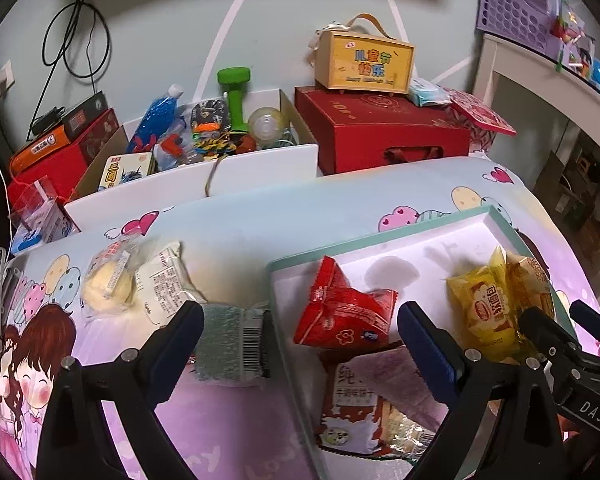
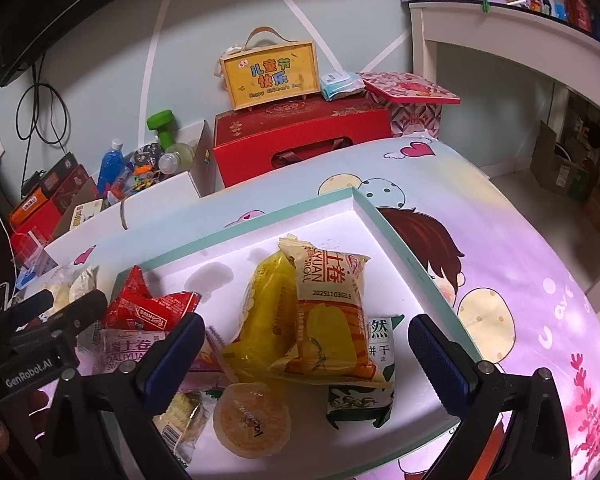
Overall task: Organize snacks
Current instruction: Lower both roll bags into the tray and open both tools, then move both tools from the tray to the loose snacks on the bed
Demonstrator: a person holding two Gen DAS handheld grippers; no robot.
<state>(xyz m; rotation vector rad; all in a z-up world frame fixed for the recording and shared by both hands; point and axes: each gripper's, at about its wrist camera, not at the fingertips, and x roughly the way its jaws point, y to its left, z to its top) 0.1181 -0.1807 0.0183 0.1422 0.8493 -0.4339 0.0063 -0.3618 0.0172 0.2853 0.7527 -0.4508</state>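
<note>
A shallow white tray with a teal rim [image 1: 380,236] [image 2: 260,224] lies on the cartoon-print sheet and holds several snack packs. My left gripper [image 1: 300,336] is open and empty, hovering over the tray's left edge, above a red pack [image 1: 344,312] and a red-and-white biscuit pack [image 1: 352,404]. A green-grey pack [image 1: 232,344], a white pack [image 1: 168,284] and a clear-wrapped yellow cake [image 1: 108,284] lie on the sheet left of the tray. My right gripper [image 2: 306,346] is open and empty above a yellow Swiss-roll pack [image 2: 328,320], a yellow bag [image 2: 264,312] and a jelly cup [image 2: 252,424].
Beyond the bed stand an open white box of toys [image 1: 204,140], a red gift box [image 1: 380,128] with a yellow wooden case [image 1: 364,60] on it, and more red boxes at left [image 1: 52,160]. A white desk [image 2: 500,28] stands at right.
</note>
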